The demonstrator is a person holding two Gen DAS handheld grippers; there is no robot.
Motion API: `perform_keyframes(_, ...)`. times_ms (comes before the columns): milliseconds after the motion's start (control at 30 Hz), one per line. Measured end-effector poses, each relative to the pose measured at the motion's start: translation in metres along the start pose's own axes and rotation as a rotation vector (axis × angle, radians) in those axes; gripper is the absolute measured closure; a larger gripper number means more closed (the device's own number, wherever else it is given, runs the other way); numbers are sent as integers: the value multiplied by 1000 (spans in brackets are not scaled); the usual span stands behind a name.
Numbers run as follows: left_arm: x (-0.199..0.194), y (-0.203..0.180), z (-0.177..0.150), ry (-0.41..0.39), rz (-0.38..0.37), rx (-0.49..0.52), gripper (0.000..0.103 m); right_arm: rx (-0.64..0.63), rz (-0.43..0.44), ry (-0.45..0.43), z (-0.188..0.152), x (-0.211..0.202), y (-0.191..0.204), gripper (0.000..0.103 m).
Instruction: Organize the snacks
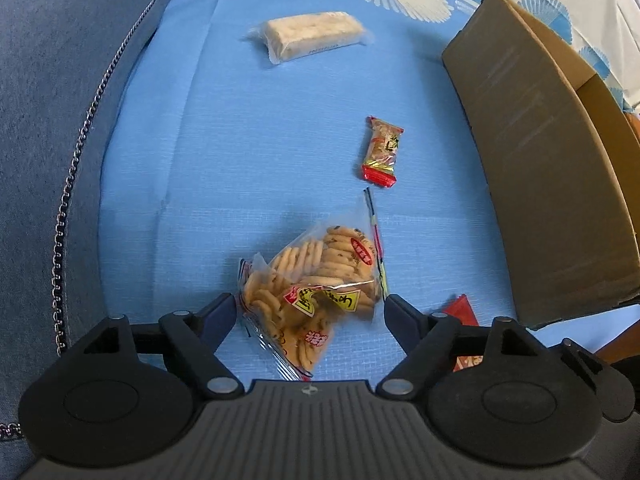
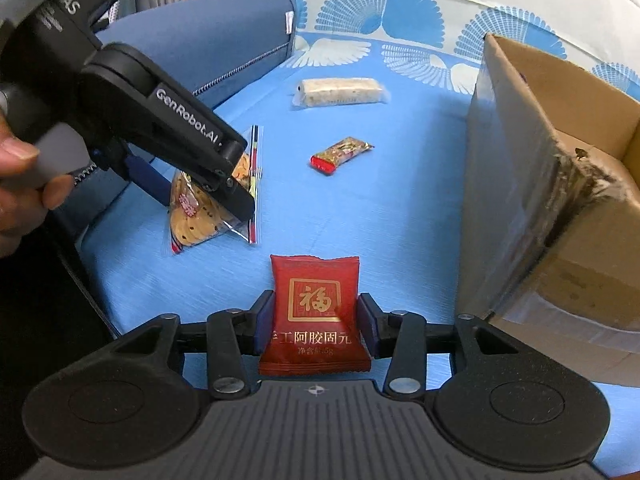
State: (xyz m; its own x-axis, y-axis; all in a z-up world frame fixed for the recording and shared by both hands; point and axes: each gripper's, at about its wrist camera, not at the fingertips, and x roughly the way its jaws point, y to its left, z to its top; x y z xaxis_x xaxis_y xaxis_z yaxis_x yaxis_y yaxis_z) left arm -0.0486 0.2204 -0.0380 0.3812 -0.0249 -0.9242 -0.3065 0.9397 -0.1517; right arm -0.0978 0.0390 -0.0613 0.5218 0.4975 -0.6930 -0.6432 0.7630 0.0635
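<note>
A clear bag of round crackers [image 1: 316,280] lies on the blue cloth between the fingers of my left gripper [image 1: 310,306], which is open around it; it also shows in the right wrist view [image 2: 196,216]. My right gripper [image 2: 316,316] has its pads against both sides of a red packet [image 2: 316,312] with gold characters, which also peeks out in the left wrist view [image 1: 462,314]. A small red-and-gold candy [image 1: 380,152] [image 2: 340,154] and a pale wrapped bar [image 1: 312,36] [image 2: 340,90] lie farther off.
An open cardboard box [image 1: 540,152] [image 2: 540,184] stands at the right on the blue cloth [image 1: 240,140]. A blue cushion with a chain trim [image 1: 48,120] borders the left side. A white cloth with blue fan prints [image 2: 380,8] lies behind.
</note>
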Motion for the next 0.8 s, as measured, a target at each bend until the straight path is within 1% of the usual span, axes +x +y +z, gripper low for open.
perform_keyframes(133, 3, 1, 2, 6, -6, -8, 17, -9, -2, 23, -1, 6, 0, 54)
perform_keyframes(333, 4, 0, 2, 3, -1, -9, 16, -11, -7, 27, -2, 6, -2, 50)
perform_keyframes(567, 4, 0, 1, 4, -1, -13, 15, 9, -15, 37, -1, 7, -5, 40)
perform_keyframes(800, 5, 1, 1, 8, -2, -20, 13, 5, -19, 43, -3, 8, -6, 40)
